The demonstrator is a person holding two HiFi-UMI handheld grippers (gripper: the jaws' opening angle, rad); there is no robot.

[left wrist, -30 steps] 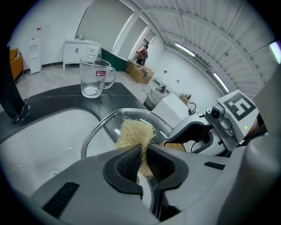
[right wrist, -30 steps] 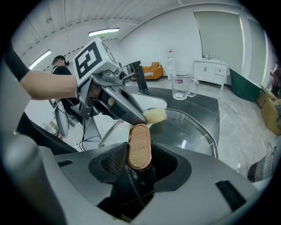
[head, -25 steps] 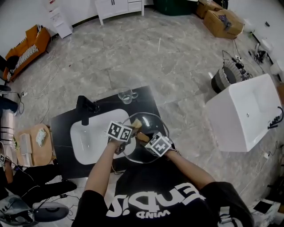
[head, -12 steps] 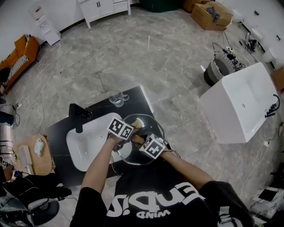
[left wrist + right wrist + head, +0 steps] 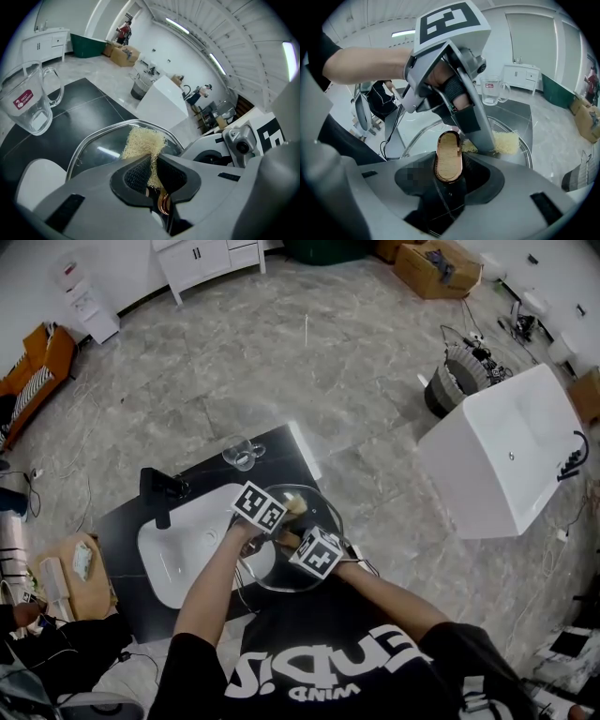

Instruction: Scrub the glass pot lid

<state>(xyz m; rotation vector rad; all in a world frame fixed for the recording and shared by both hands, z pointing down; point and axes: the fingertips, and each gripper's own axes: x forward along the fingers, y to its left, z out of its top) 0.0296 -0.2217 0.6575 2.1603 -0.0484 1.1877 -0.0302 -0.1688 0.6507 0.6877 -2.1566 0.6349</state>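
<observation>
The glass pot lid [image 5: 325,517] lies on the black counter, right of the sink. My left gripper [image 5: 290,509] is shut on a pale yellow scrub pad [image 5: 297,505], which presses on the lid's far part. In the left gripper view the scrub pad [image 5: 143,142] sticks out of the closed jaws over the lid [image 5: 92,150]. My right gripper [image 5: 287,539] is shut on the lid's wooden, copper-rimmed knob [image 5: 448,156], seen upright between its jaws in the right gripper view. The left gripper's fingers [image 5: 478,123] reach down to the pad [image 5: 507,142] just beyond the knob.
A white sink basin [image 5: 177,547] with a black faucet [image 5: 159,489] lies left of the lid. A clear glass mug [image 5: 238,455] stands at the counter's back edge. A white tub [image 5: 498,448] stands on the floor to the right, a wooden stool [image 5: 68,570] to the left.
The head view has drifted, so the counter sits lower left in frame. Both grippers keep their holds over the lid; the pad stays at its far part.
</observation>
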